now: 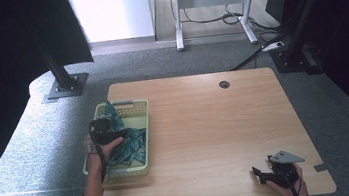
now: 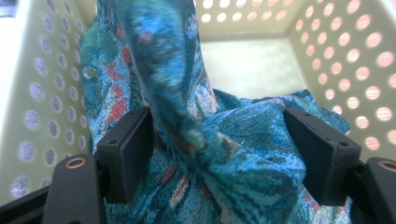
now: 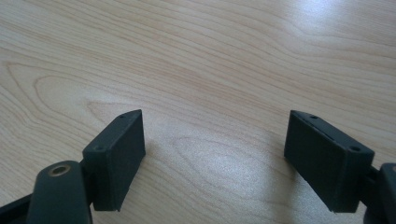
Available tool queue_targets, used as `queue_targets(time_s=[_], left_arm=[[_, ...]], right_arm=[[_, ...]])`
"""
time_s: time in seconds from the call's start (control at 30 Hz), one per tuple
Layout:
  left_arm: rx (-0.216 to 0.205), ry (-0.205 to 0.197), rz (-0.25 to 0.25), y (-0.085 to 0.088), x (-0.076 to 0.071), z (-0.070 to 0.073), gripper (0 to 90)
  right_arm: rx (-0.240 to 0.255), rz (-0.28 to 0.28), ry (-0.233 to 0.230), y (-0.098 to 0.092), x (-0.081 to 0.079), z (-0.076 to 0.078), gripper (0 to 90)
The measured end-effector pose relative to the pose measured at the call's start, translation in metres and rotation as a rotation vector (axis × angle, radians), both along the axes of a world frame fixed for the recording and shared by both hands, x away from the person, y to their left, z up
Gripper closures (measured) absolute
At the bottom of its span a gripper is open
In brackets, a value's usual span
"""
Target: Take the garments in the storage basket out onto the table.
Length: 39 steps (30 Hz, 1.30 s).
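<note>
A pale yellow-green perforated basket (image 1: 135,104) stands at the table's left edge with a blue-green patterned cloth (image 1: 132,146) bunched inside it. My left gripper (image 1: 115,134) is lowered into the basket. In the left gripper view the cloth (image 2: 187,65) rises in a fold between the two wide-apart jaws of the left gripper (image 2: 217,135), against the basket wall (image 2: 364,56); the gripper is open. My right gripper (image 1: 258,173) rests low at the table's front right, and the right gripper (image 3: 215,140) stands open over bare wood (image 3: 210,56).
The wooden table (image 1: 205,119) has a round cable hole (image 1: 224,84) near its far edge. Grey carpet surrounds it, with a black frame post (image 1: 61,76) at the far left and a desk frame (image 1: 212,8) with cables behind.
</note>
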State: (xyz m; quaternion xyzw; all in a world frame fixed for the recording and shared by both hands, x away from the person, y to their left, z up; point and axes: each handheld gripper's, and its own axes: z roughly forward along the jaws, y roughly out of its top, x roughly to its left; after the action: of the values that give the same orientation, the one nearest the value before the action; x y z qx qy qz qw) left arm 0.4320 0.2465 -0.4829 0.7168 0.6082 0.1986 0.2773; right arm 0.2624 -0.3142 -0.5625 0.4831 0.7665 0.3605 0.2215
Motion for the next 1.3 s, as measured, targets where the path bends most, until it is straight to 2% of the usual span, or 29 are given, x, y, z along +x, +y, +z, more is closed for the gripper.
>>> queue_targets(time_s=[0.27,0.43,0.57,0.7,0.77,1.03,1.13,1.23,1.3], left_arm=[[0.038,0.047,-0.016,-0.009,0.010,-0.009,26.3],[0.069,0.091,-0.018,-0.015,0.018,-0.019,25.6],[0.085,0.103,-0.012,-0.017,0.020,-0.028,25.1],[0.155,0.128,-0.017,-0.021,0.021,-0.034,21.6],[0.174,0.135,-0.019,-0.022,0.022,-0.036,20.9],[0.183,0.135,-0.001,-0.024,0.022,-0.039,19.9],[0.127,0.124,0.012,-0.023,0.021,-0.040,26.4],[0.127,0.116,-0.001,-0.024,0.019,-0.039,32.6],[0.144,0.110,-0.012,-0.027,0.019,-0.039,35.2]], right_arm=[[0.000,0.001,0.000,0.000,0.000,0.000,19.5],[0.000,-0.001,0.000,0.000,0.000,0.000,19.5],[0.001,-0.002,-0.001,0.000,0.000,0.000,19.5],[0.001,-0.002,-0.001,0.000,0.000,0.000,19.5],[0.000,-0.002,-0.001,0.000,0.000,0.000,19.5],[0.000,-0.003,-0.003,0.000,-0.001,0.000,19.5],[-0.001,-0.003,-0.002,0.000,-0.001,0.000,19.5],[-0.001,-0.002,-0.001,0.000,-0.001,0.000,19.5],[-0.001,-0.002,-0.001,0.000,0.000,0.000,19.5]])
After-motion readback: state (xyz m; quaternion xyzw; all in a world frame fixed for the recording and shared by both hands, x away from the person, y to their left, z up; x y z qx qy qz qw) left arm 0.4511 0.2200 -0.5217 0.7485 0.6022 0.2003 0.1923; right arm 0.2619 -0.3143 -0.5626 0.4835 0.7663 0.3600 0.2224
